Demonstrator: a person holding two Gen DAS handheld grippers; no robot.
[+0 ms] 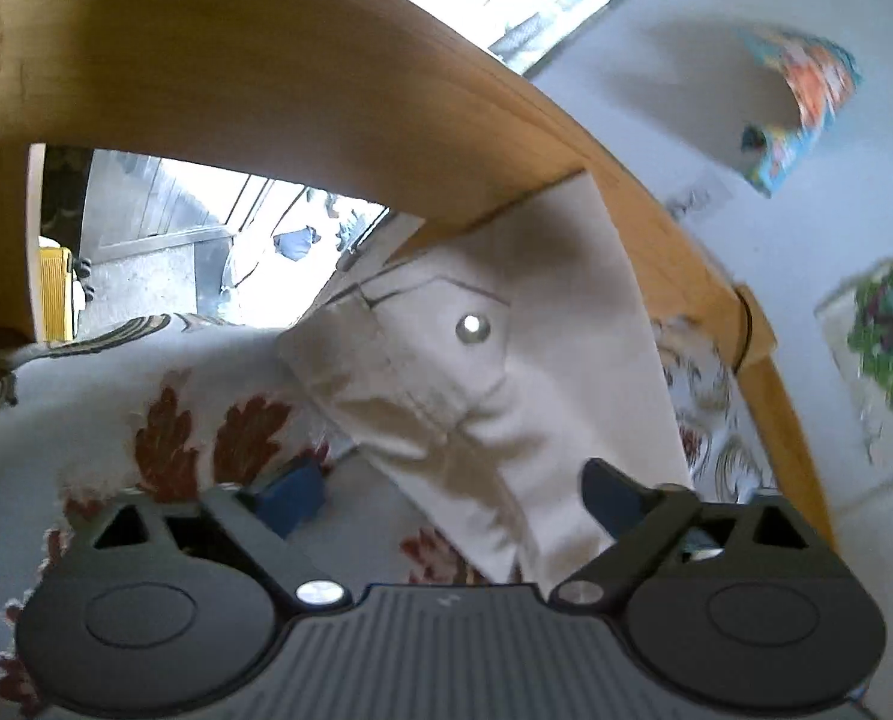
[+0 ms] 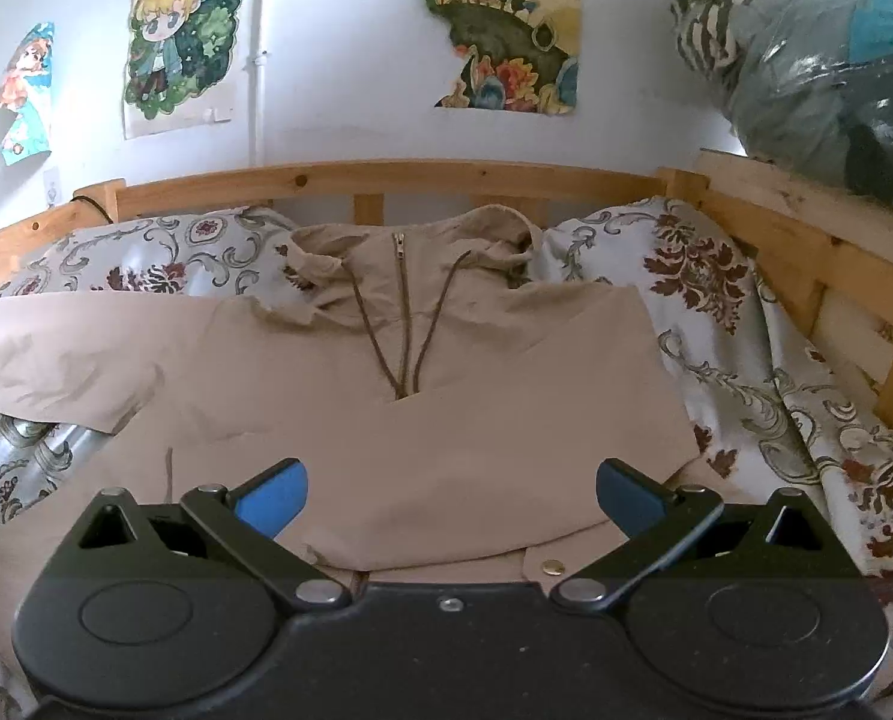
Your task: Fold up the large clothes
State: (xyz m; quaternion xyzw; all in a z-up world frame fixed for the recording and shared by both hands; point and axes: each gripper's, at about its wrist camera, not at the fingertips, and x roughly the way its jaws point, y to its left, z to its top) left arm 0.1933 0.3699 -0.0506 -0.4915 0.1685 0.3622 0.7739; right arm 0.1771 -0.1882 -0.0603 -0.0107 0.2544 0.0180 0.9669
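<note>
Right gripper (image 2: 451,495) hovering over the beige jacket (image 2: 434,420) with blue fingers (image 2: 272,498) spread wide and gripping nothing, jacket laid flat on the bed's floral bedding (image 2: 746,360), zipper (image 2: 403,324) and collar up at 12 o'clock by the wooden headboard (image 2: 386,177), posters (image 2: 182,42) on the wall beyond. Left gripper (image 1: 452,498) also wide open and empty, a sleeve cuff (image 1: 446,372) with a metal snap (image 1: 472,327) right ahead at 12 o'clock, draped over the bedding against the wooden bed frame (image 1: 266,90).
</note>
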